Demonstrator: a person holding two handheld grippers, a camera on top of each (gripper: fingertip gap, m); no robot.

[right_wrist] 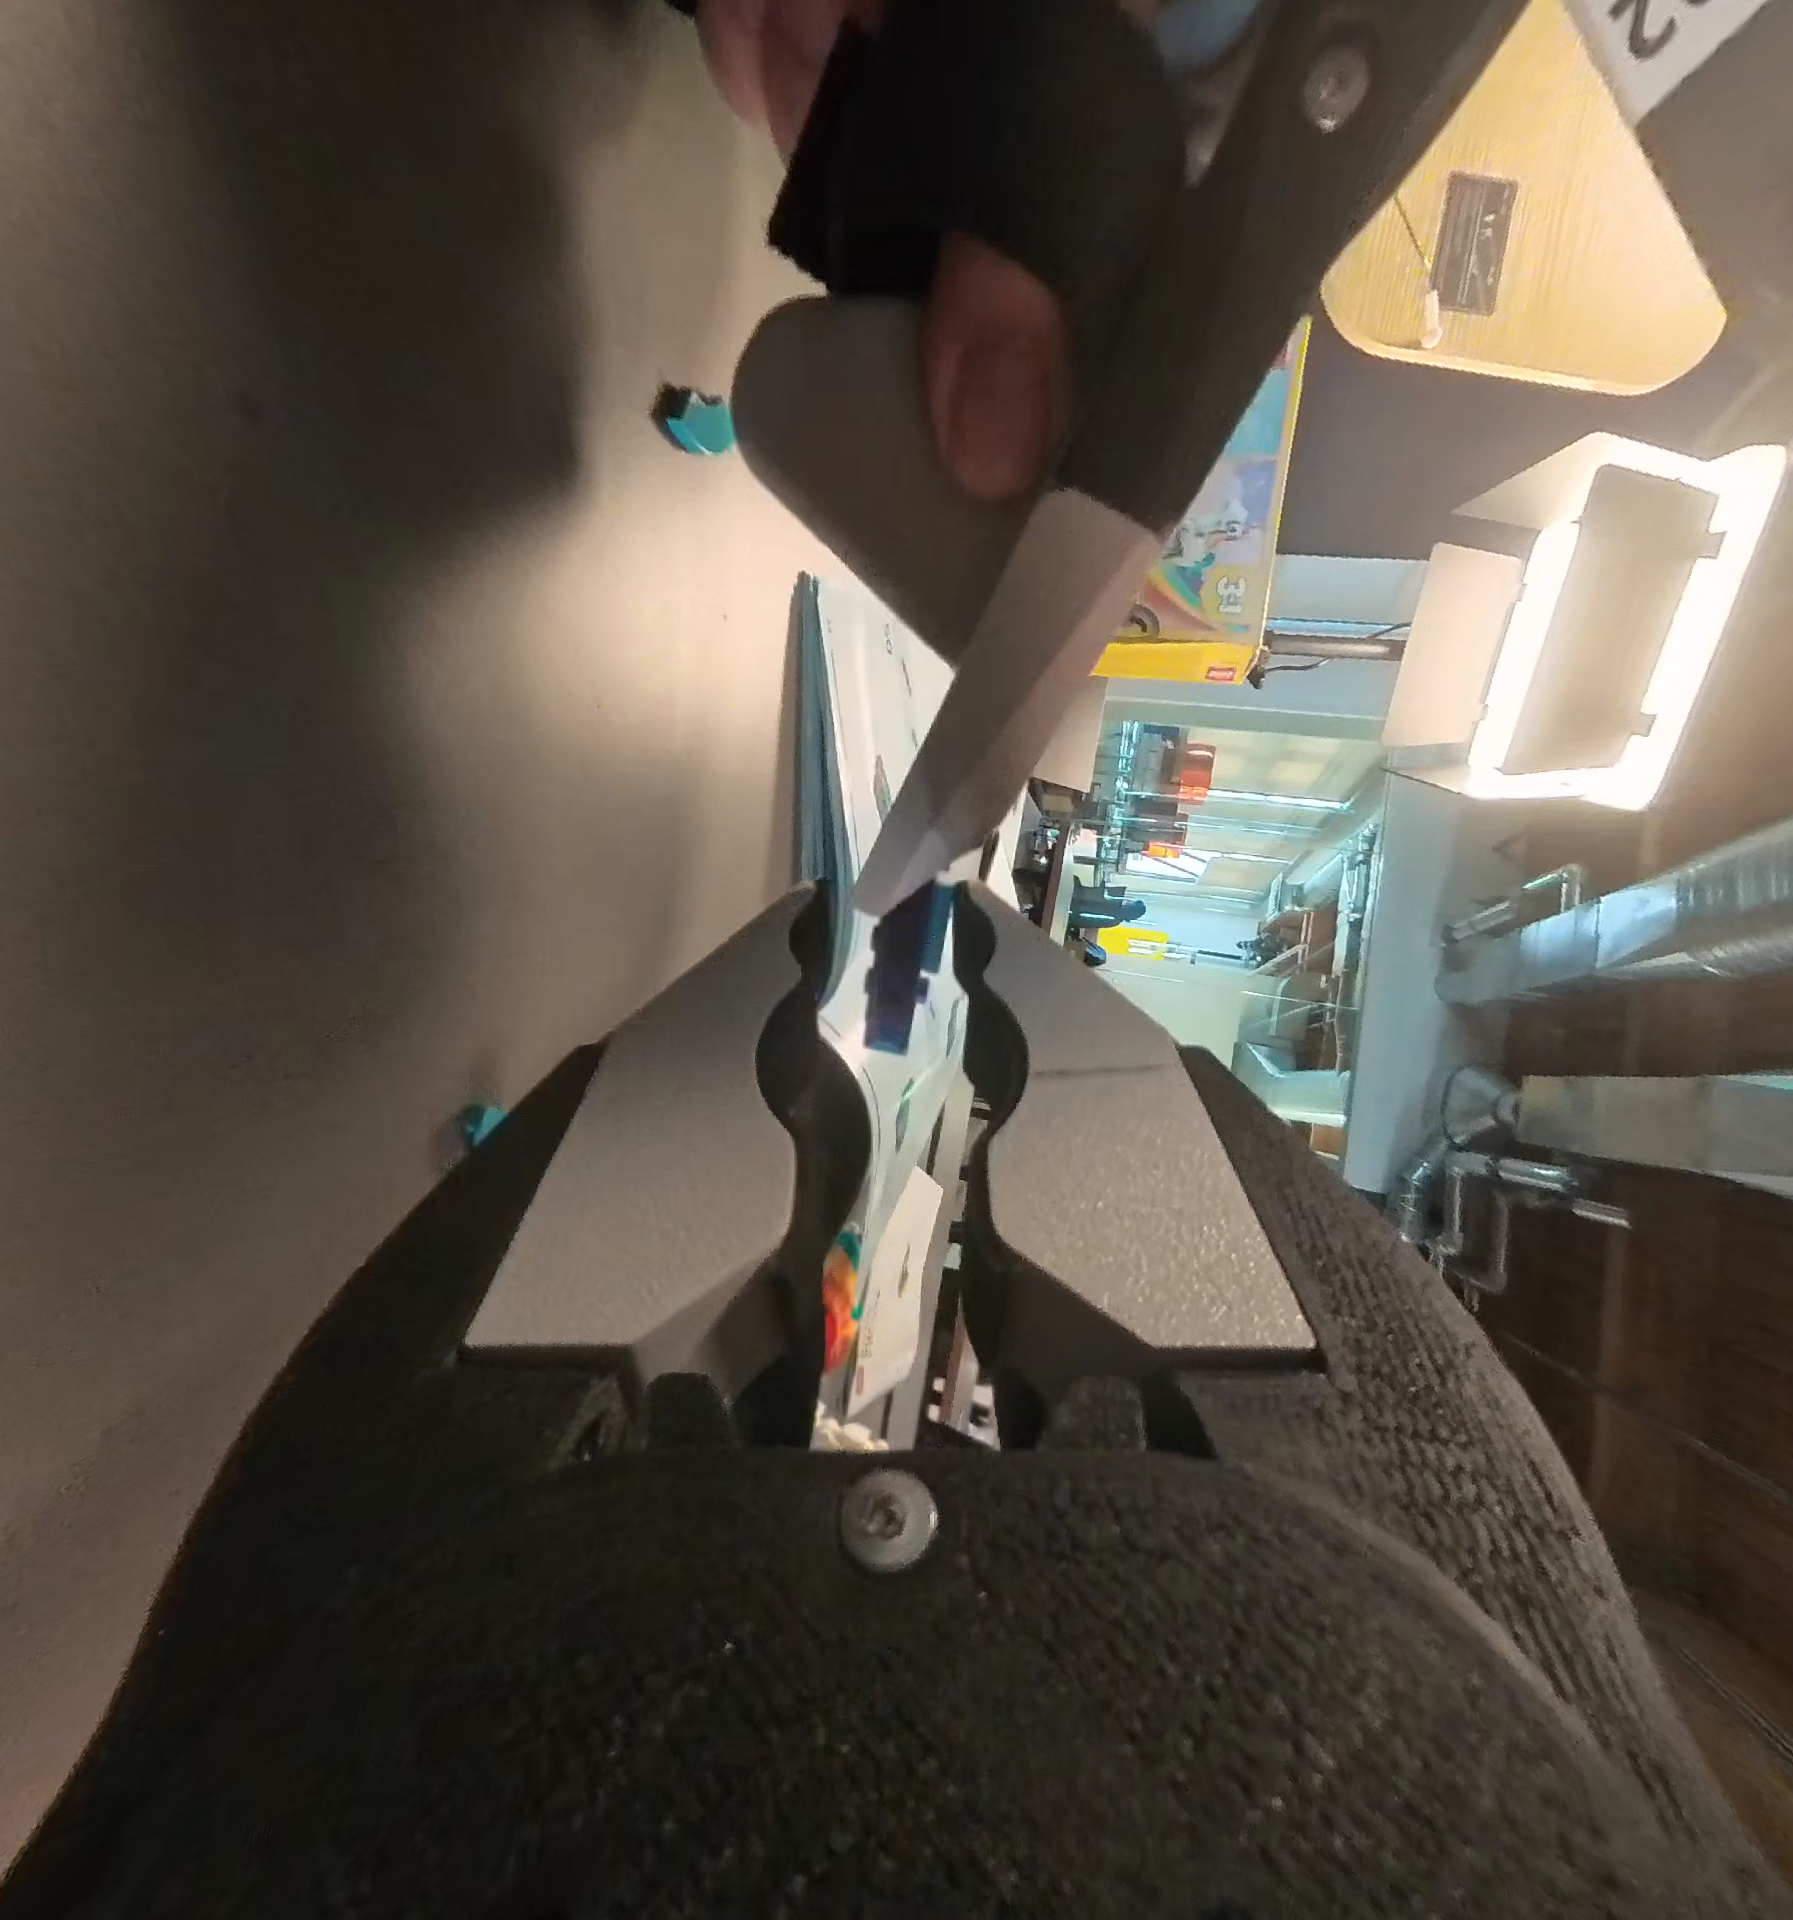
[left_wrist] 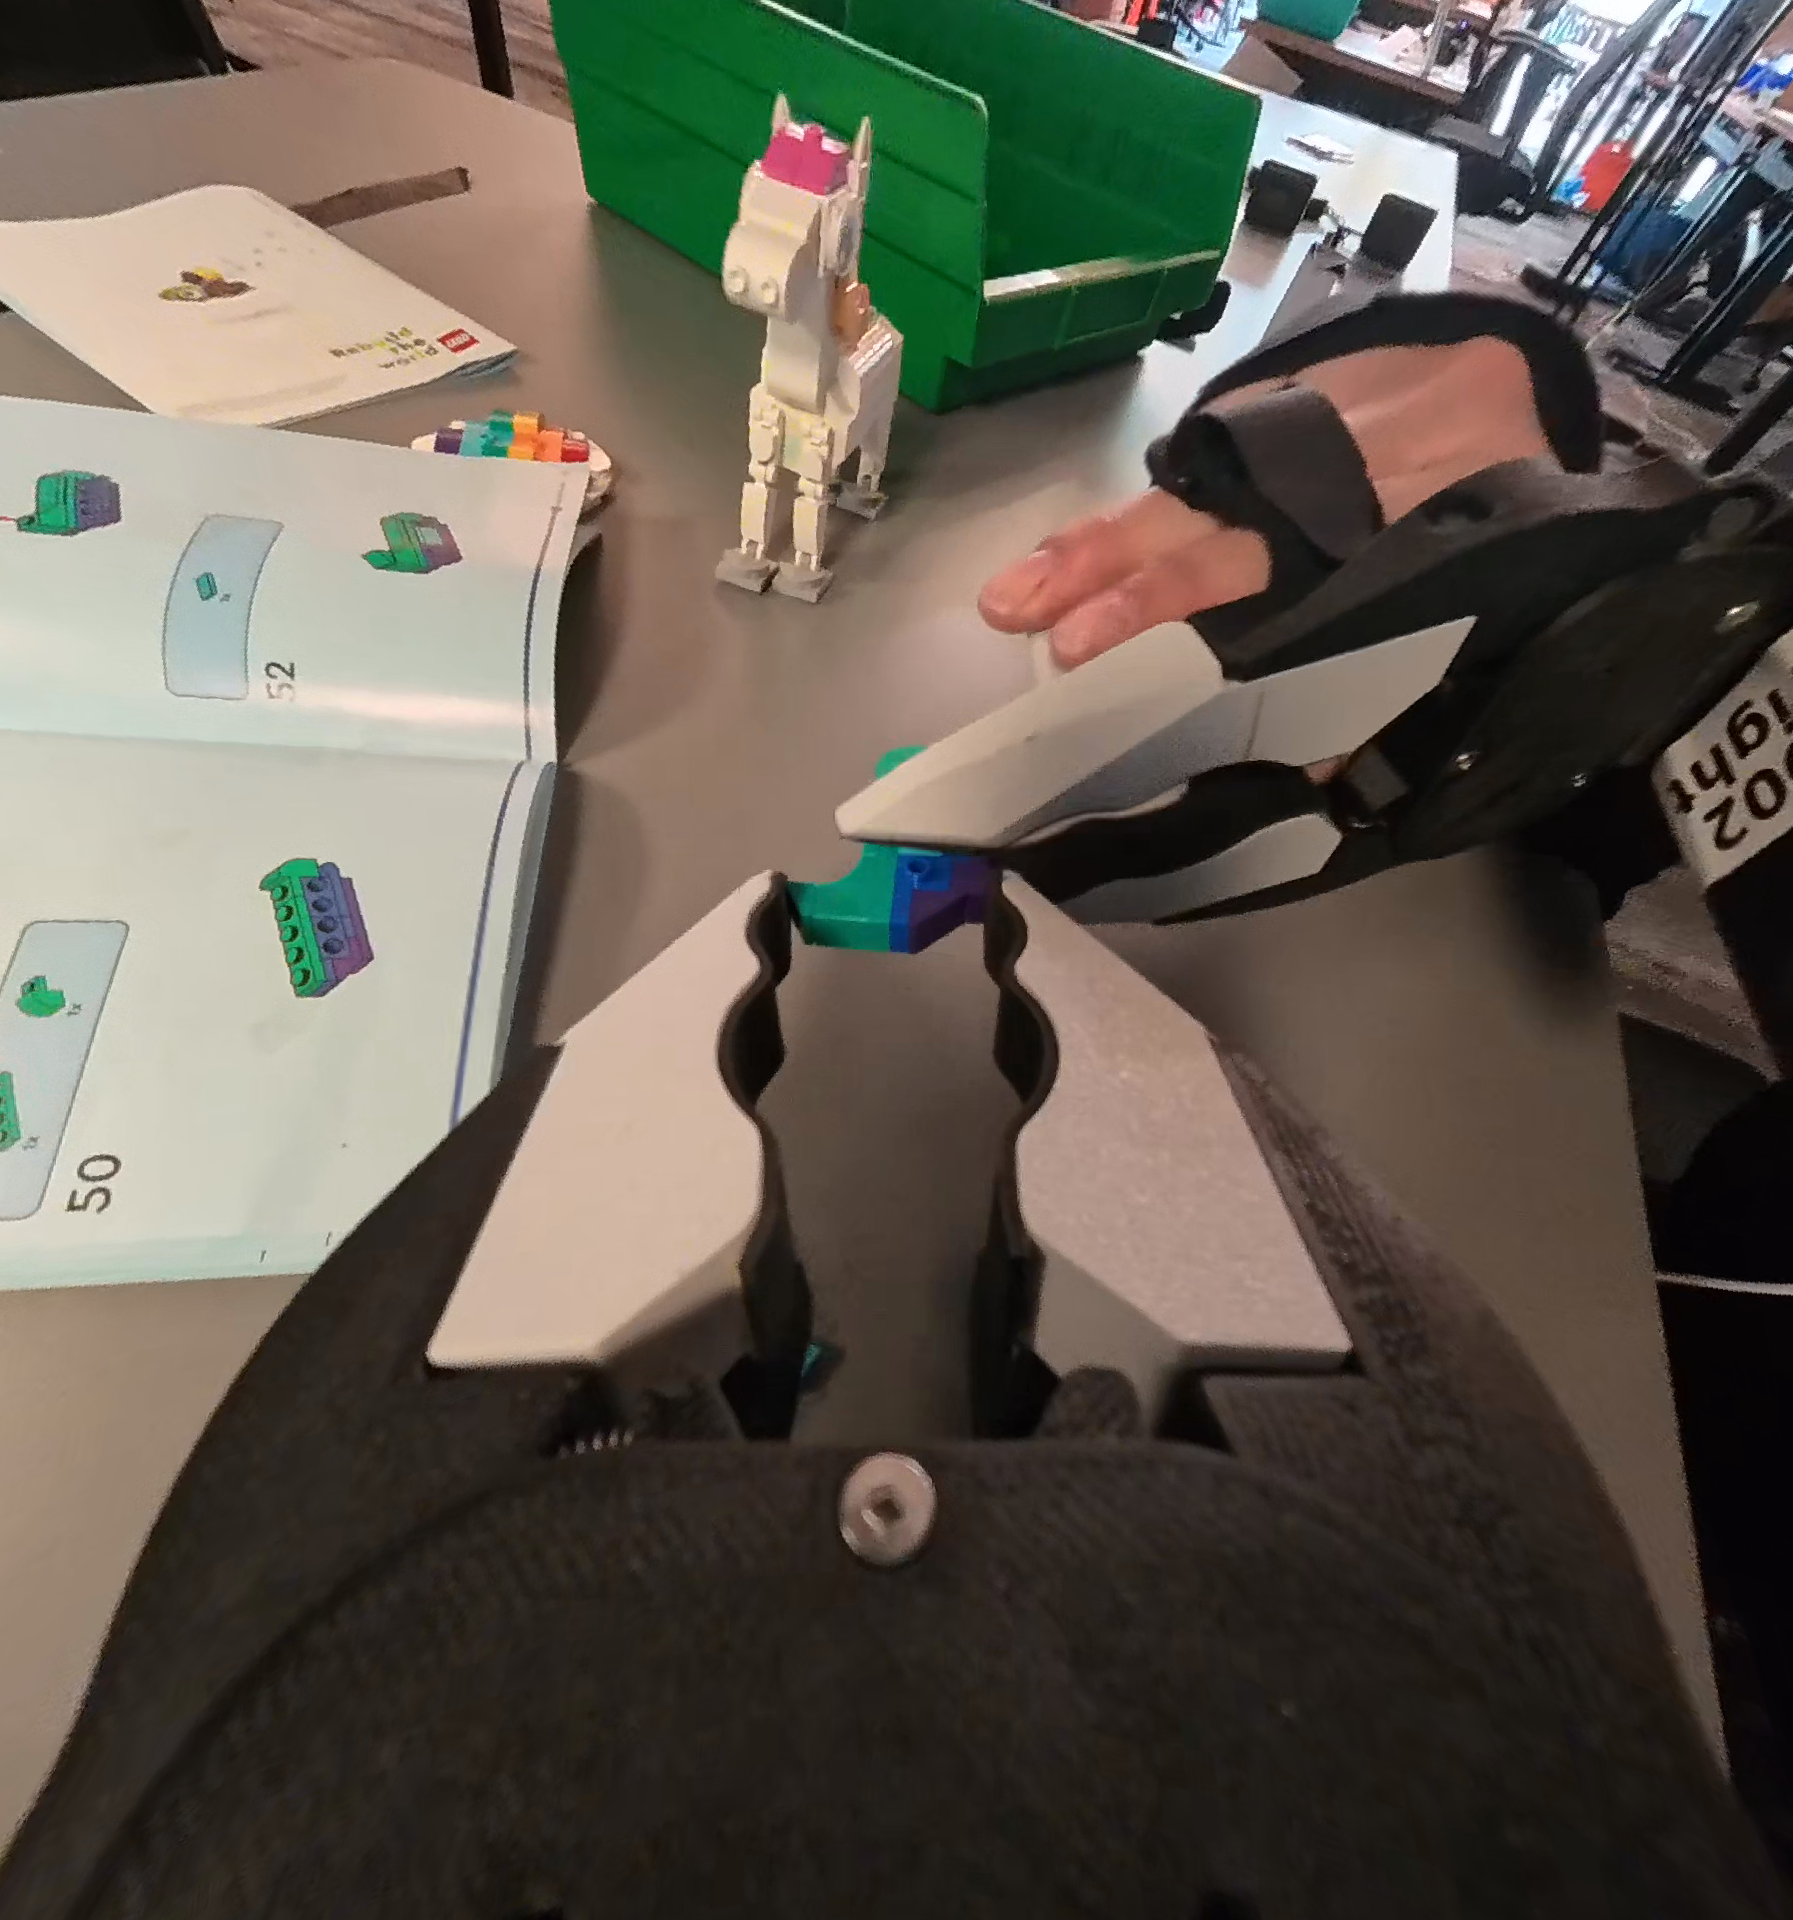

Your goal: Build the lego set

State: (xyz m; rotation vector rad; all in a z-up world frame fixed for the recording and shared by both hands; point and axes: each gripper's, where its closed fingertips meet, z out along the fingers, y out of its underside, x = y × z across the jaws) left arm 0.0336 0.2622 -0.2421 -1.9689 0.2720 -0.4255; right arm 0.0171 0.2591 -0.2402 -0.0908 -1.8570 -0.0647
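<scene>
Teal-and-purple brick block (left_wrist: 897,899) pinched by left hand-held gripper (left_wrist: 887,904) and right hand-held gripper (right_wrist: 887,902) above bare grey worktop (left_wrist: 1287,1039), beside the open booklet (left_wrist: 227,831) edge.

We see both grippers, left (left_wrist: 887,899) and right (left_wrist: 918,831), pinching a teal-blue-purple brick block (left_wrist: 887,894) above the grey desk (left_wrist: 1287,1039).

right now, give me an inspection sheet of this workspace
surface: grey table, mostly bare near the grippers
job's things: teal-blue-purple brick block gripped by both grippers; white llama model upright; open instruction booklet; rainbow piece
clutter: second booklet, green bin, two loose teal bricks
grippers: left gripper and right gripper both clamp the block
cables: nothing seen
surroundings: yellow set box, workshop benches behind
</scene>
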